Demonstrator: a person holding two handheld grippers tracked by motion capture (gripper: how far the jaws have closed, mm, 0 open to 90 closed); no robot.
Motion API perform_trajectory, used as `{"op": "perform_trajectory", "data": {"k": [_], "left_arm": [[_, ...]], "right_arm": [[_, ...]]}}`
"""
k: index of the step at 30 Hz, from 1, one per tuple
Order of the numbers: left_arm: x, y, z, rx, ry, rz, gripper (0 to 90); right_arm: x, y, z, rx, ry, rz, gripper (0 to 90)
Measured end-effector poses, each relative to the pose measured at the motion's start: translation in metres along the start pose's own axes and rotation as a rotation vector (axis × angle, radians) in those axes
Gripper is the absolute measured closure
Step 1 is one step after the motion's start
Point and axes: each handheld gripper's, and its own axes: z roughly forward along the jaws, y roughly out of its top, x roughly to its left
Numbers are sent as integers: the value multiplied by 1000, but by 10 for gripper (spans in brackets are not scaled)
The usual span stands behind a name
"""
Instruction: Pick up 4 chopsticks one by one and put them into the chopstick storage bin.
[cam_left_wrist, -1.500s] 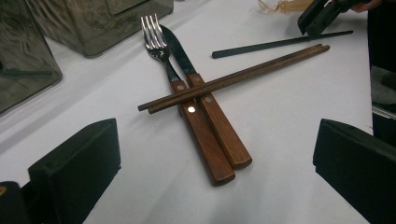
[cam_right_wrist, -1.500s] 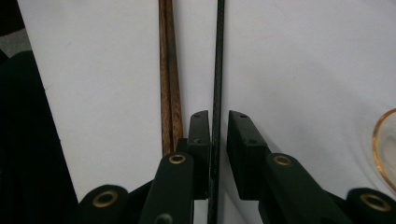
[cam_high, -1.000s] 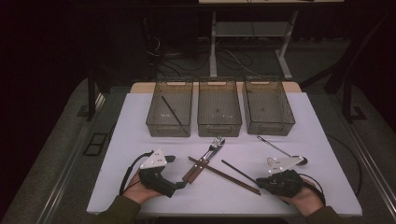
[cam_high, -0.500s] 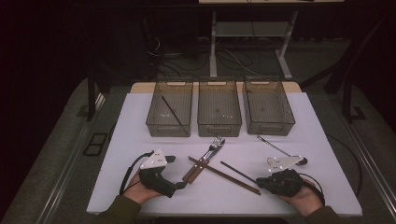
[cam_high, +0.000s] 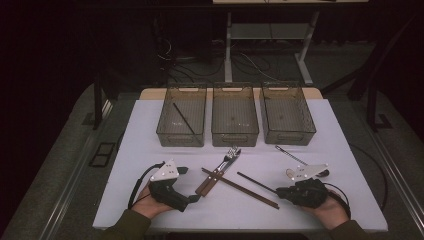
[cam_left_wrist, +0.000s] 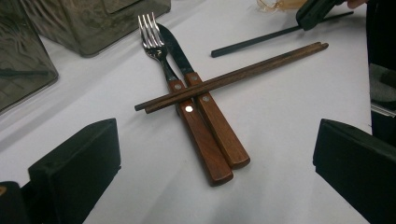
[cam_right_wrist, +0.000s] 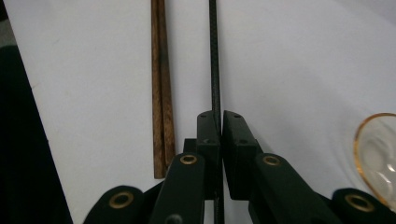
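Right gripper (cam_right_wrist: 220, 135) near table edge, jaws pressed onto black chopstick (cam_right_wrist: 214, 56) lying flat on white table (cam_high: 350, 150) — wooden chopstick pair (cam_right_wrist: 161, 93) just beside. Left gripper (cam_high: 192, 199) spread wide, holding nothing, facing fork (cam_left_wrist: 156, 51) and knife (cam_left_wrist: 187, 70) under crossed wooden chopsticks. Farther back — three grey bins (cam_high: 235, 136).

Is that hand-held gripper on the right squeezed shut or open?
Shut. In its own view, the right hand-held gripper has both black jaws pressed against a thin black chopstick lying on the white table.
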Motion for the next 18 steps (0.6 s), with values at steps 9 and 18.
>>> {"op": "perform_trajectory", "data": {"k": [9,18], "left_arm": [[0,0,0,0,0,0,0],[0,0,0,3,-2,0,0]], "right_arm": [[-5,2,-12,-83,20,15,860],[-11,6,-23,-162,45,38,859]]}}
